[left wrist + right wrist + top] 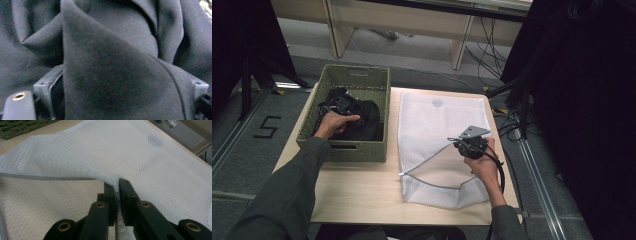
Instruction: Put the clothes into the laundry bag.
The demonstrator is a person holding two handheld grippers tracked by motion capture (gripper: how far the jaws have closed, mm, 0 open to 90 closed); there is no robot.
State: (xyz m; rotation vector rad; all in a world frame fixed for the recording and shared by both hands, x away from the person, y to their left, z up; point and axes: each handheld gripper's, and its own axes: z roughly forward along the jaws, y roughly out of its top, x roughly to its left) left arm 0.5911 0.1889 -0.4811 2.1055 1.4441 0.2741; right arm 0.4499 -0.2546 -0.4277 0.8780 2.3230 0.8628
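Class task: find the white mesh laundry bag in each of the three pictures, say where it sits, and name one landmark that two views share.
High view: the white mesh laundry bag lies flat on the table's right half, its top layer pinched by the right gripper.
Left gripper view: not in it; dark fabric lies between the jaws.
Right gripper view: the bag spreads across the picture, its lifted edge clamped.
Shared landmark: the green woven basket.

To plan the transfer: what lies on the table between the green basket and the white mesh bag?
Only a bare strip of table separates basket and mesh bag, high view.
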